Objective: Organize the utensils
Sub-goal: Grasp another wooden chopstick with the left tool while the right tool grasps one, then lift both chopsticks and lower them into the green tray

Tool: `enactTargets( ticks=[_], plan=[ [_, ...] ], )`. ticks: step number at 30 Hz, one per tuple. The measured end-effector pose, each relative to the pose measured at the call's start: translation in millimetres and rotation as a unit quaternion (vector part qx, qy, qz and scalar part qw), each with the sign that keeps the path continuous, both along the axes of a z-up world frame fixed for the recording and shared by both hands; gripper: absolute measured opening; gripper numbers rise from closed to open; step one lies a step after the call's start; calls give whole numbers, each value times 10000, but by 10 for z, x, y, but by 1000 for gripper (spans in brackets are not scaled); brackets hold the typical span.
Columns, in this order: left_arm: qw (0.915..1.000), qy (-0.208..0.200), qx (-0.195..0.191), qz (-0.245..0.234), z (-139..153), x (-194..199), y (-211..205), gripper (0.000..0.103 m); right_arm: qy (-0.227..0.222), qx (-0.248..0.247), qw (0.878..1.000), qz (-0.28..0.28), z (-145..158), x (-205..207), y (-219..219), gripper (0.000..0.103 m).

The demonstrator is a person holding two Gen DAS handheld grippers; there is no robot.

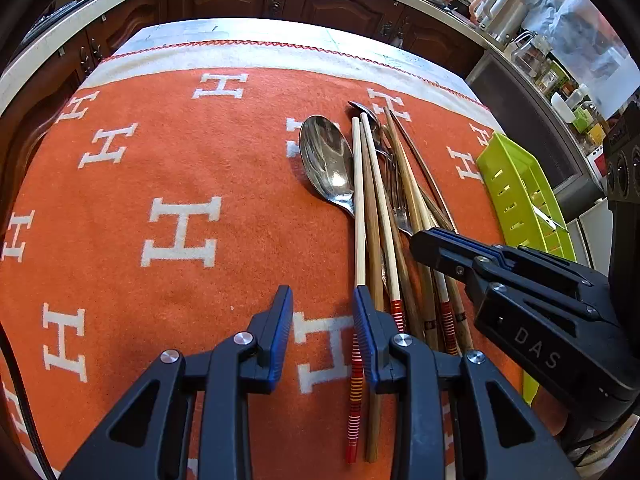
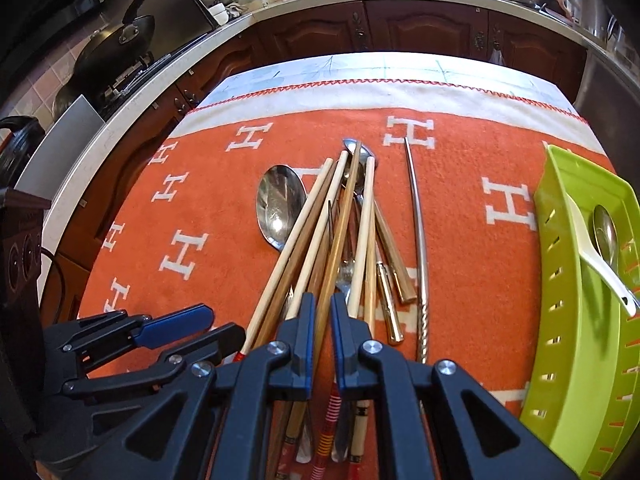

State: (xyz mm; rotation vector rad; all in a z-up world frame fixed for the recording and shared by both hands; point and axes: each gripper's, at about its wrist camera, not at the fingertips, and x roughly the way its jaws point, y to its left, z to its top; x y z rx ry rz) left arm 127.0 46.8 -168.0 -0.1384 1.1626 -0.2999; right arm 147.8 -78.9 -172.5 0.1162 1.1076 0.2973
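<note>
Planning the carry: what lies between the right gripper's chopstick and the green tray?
Beside the brown chopstick in the right gripper, a pale chopstick, two gold sticks and a thin silver rod lie flat before the green tray; lifting should clear them.

Two wrist fisheyes, angled steeply down, close over the table.
Both share the utensil pile (image 1: 384, 216) and the green tray (image 2: 576, 320).

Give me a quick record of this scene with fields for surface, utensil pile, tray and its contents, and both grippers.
surface: orange cloth with white H letters
pile: large metal spoon, chopsticks, more cutlery, bunched together
apart: metal rod lying beside the pile
tray: green slotted tray holding a white spoon and a metal spoon
left gripper: partly open, holding nothing
right gripper: nearly shut over the pile
</note>
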Motion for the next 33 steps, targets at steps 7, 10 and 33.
enactTargets(
  ticks=[7, 10, 33],
  plan=[
    [10000, 0, 7, -6, 1, -2, -2, 29, 12, -22, 10000, 13, -2, 9, 23, 9],
    [10000, 4, -2, -12, -1, -2, -2, 29, -22, 4, 10000, 29, 14, 0, 13, 8],
    [9998, -30, -22, -171, 78, 96, -242, 28, -440, 631, 9965, -311, 456, -198, -384, 6]
  ],
)
